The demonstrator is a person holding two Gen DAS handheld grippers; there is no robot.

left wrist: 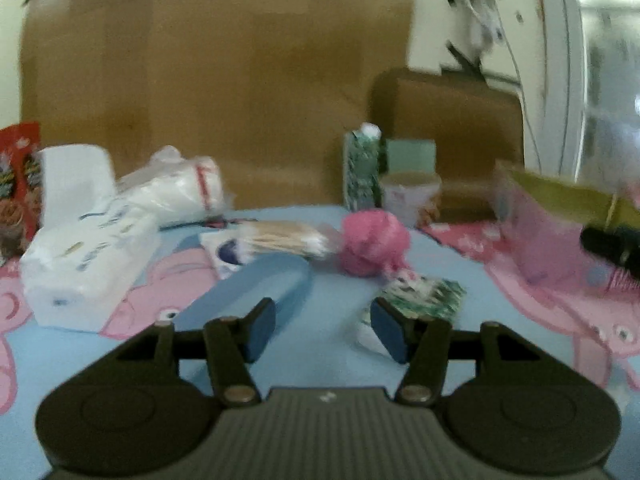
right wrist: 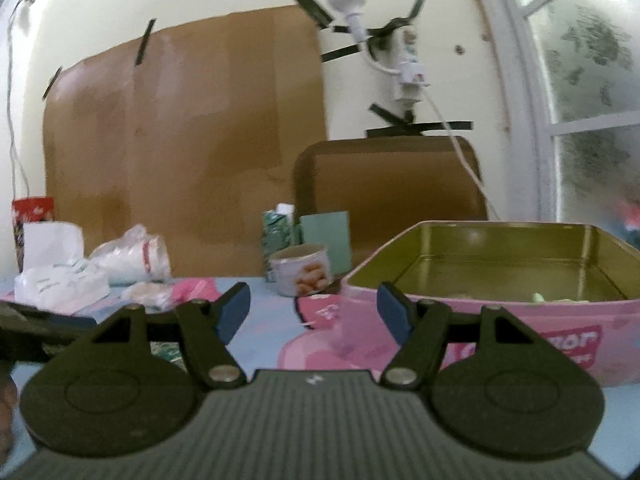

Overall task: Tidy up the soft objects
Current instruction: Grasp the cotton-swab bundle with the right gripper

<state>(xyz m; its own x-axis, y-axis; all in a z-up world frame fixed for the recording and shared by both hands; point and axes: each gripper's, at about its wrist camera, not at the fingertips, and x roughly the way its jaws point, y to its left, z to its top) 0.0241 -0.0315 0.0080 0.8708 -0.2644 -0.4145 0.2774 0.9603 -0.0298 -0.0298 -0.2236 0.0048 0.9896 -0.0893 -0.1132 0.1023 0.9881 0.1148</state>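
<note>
Hardly any writing can be read. On the pink side of the tin box (right wrist: 520, 320), in the right wrist view, a red label carries white letters that look like the end of a word, "...mor", cut off by the right gripper; a smaller line beneath it is too blurred to make out. The print on the red packet (left wrist: 18, 184), the white tissue pack (left wrist: 86, 264), the green patterned carton (left wrist: 362, 172) and the can (right wrist: 302, 274) with a food picture is too blurred to read in either view.
</note>
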